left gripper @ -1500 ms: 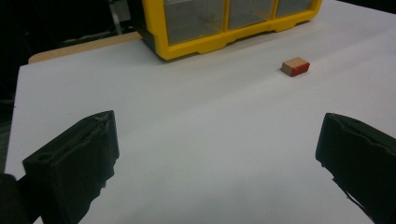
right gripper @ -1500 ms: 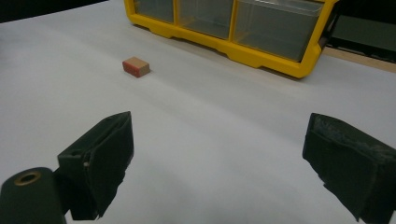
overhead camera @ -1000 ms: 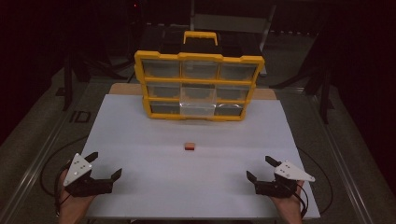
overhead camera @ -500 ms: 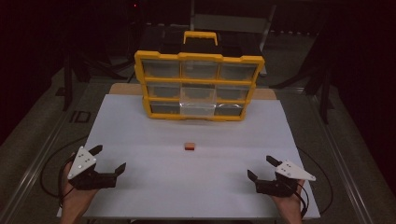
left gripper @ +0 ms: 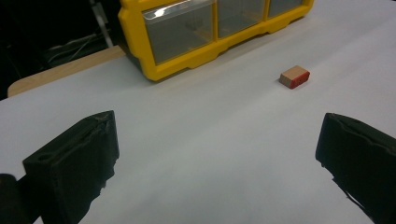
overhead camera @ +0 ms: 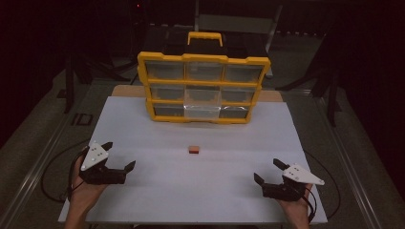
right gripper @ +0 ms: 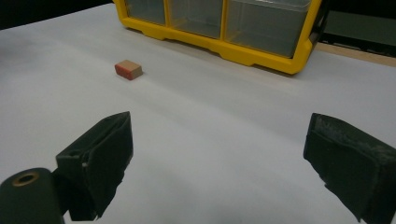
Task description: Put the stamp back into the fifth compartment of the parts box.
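- Left gripper [overhead camera: 118, 156] sits low at the near left of the bench [overhead camera: 143, 200], jaws spread wide, nothing between them, tips angled in toward the middle.
- Moving right, the small block [overhead camera: 193, 149] lies alone on the white sheet, mid-bench, well apart from both grippers and a little short of the yellow drawer organiser [overhead camera: 203, 88].
- From the left gripper view the block [left gripper: 294, 76] shows a pale top and a red side, lying flat, off to the right of the jaws' line.
- Best approach, I'd say: swing the left gripper round until the block sits centred between the jaws, come in low, and close across the short sides.
- One clear drawer [overhead camera: 202, 108] in the bottom row looks pulled out, a likely home for the block.
- Right gripper [overhead camera: 269, 172], near right corner, is also gaping and empty; it had better stay clear of the path.
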